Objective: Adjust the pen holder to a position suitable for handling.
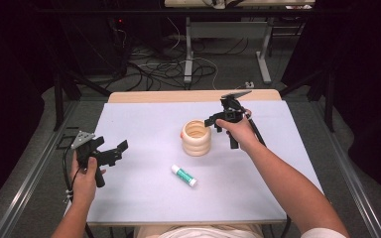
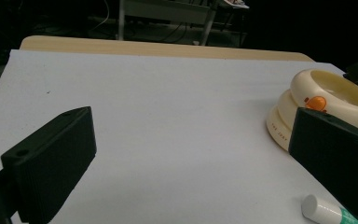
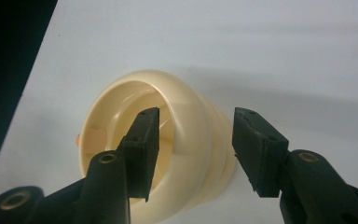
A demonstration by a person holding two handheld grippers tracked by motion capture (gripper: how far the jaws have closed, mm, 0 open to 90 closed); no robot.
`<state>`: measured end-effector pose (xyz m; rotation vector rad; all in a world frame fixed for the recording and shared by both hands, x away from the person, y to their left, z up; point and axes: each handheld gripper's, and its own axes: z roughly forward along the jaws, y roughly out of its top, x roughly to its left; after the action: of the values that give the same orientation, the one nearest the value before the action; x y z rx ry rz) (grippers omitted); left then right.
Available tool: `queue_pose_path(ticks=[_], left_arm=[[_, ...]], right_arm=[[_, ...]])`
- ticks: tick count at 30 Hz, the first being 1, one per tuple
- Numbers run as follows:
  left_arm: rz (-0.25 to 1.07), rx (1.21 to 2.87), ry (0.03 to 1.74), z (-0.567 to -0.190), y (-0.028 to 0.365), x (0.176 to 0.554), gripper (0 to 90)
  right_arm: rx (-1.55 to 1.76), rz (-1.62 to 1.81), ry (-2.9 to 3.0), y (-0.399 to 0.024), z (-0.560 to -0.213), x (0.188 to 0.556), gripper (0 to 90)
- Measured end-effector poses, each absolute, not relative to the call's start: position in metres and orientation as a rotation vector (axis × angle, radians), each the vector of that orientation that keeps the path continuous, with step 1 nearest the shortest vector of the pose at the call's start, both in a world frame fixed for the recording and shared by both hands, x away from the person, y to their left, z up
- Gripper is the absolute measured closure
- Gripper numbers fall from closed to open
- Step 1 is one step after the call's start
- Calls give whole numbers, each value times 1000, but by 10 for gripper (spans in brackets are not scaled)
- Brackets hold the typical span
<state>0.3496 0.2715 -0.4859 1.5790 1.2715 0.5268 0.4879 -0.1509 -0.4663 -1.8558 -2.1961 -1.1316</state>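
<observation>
Black jaws of the right claw (image 3: 196,149) stand nearest the lens in the right gripper view, straddling one side wall of the cream ribbed cup (image 3: 168,140): one jaw hangs inside the mouth, the other outside the wall. Neither pad visibly presses on the wall; a gap shows on the outer side, so the claw reads as partly open around the wall, not clamped on it. Such a straddle suits either taking or letting go of a hollow thing by its rim.

Cup (image 1: 197,137): it stands upright near the middle of the white tabletop (image 1: 144,198), slightly toward the far right, built of stacked rounded rings. Its inside looks empty as far as the right gripper view shows; the bottom is partly hidden by the inner jaw. An orange mark (image 2: 315,102) sits on its outer wall, facing the left side.

Right claw (image 1: 217,121): held from the right and above, it tilts down at the cup's rim.

Glue stick (image 1: 184,175): a white tube with a green band lies on its side on the tabletop, nearer the person than the cup and apart from it, touched by nothing.

Left claw (image 1: 114,151): it rests low at the left edge of the tabletop, well apart from both things, jaws spread wide with nothing between them, judged to be waiting.
</observation>
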Motion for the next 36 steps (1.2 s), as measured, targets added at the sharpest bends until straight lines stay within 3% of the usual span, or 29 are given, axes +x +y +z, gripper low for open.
queue_pose_path(ticks=[12, 24, 36], left_arm=[[529, 1581, 1273, -486, 272, 350, 5], [529, 1581, 1273, -486, 271, 349, 5], [533, 1583, 1270, -486, 271, 349, 5]], right_arm=[[-1757, -1242, -2423, -144, -455, 476, 438], [-1644, -1299, -2556, -134, -443, 459, 267], [-1540, -1312, -2645, -123, -437, 441, 166]])
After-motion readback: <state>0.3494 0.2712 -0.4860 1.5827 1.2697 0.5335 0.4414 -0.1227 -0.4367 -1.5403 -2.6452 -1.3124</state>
